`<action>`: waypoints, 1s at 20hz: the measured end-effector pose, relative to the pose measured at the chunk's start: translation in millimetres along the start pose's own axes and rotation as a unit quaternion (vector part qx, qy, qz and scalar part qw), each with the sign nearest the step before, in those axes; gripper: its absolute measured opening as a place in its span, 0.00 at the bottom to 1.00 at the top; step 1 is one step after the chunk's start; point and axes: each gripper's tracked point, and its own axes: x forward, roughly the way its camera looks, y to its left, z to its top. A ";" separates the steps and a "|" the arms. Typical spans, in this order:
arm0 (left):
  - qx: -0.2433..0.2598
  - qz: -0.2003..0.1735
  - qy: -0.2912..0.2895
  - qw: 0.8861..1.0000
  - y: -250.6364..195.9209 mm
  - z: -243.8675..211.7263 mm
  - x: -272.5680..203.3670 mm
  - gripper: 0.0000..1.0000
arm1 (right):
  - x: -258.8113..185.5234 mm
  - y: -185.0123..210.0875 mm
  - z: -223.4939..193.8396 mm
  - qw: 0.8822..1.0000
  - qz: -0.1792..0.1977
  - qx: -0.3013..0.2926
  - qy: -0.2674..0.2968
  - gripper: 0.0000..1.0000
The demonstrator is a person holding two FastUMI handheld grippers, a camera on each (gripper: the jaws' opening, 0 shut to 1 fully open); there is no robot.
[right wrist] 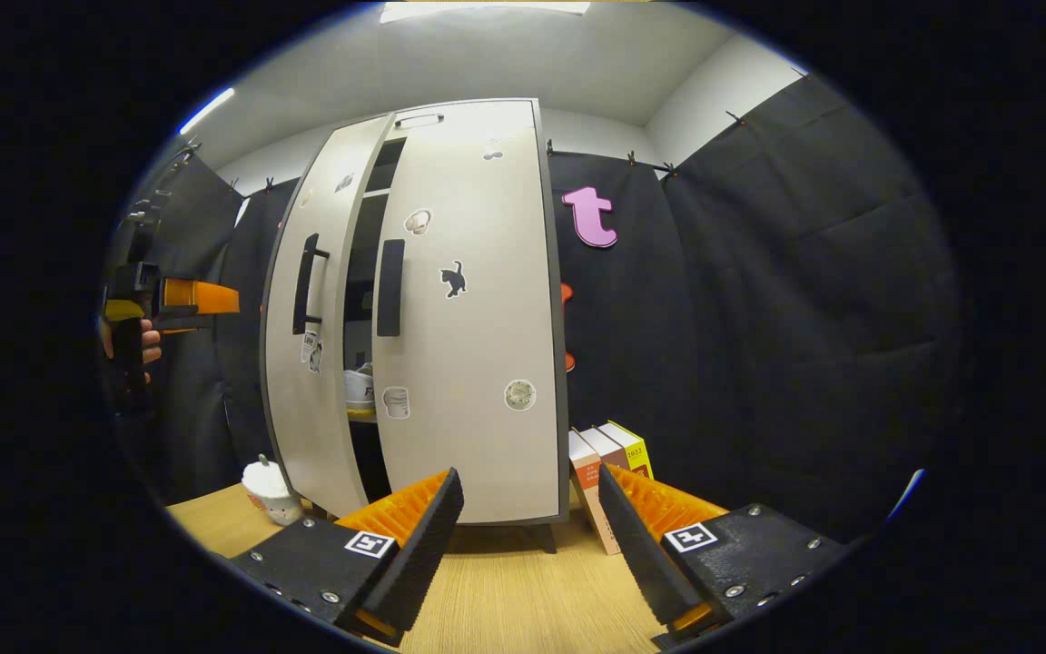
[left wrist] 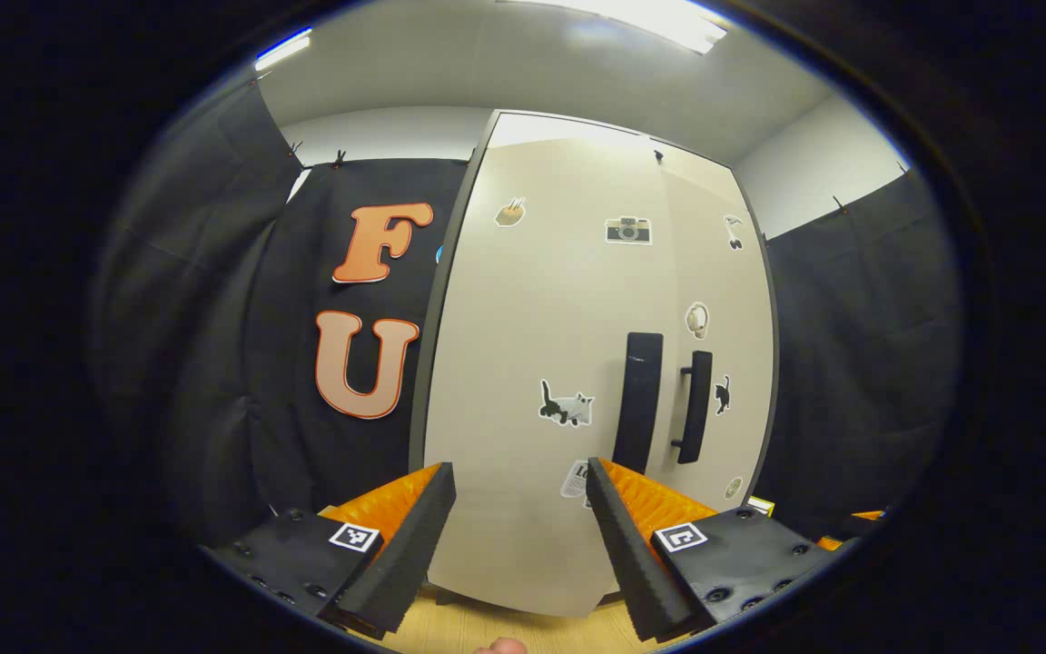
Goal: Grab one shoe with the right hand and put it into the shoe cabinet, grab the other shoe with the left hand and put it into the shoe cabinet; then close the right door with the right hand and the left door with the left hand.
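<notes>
Item: shoe cabinet [right wrist: 468,309], doors ajar, shoe [right wrist: 359,389] inside. My left hand-held gripper [left wrist: 520,531] and right hand-held gripper [right wrist: 530,536]: agape, empty, ready to push.

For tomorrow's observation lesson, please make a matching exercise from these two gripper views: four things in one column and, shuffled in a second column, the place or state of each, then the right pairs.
Things:
1. left door
2. shoe
3. books
4. white cup

Places or states:
A. standing on the table to the right of the cabinet, against the black cloth
B. on the table in front of the left door
C. ajar, with a dark gap beside it
D. on a shelf inside the cabinet, seen through the gap

Pairs: 1-C, 2-D, 3-A, 4-B
</notes>
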 end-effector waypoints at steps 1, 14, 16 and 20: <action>0.003 -0.003 0.000 1.000 -5.2 -4.1 -8.2 0.94 | 1.0 2.1 1.5 1.000 0.003 0.000 -0.001 0.92; 0.004 -0.003 0.032 0.999 -39.1 -103.0 -76.0 0.99 | -7.7 25.5 10.5 1.000 0.028 0.001 -0.010 0.92; -0.008 0.002 0.039 0.999 -40.0 -117.2 -85.1 0.95 | -9.7 24.1 10.5 1.000 0.026 0.002 -0.012 0.92; -0.011 0.015 0.059 0.998 -38.7 -142.1 -93.2 0.95 | -10.6 24.4 7.2 1.000 0.026 0.006 -0.007 0.92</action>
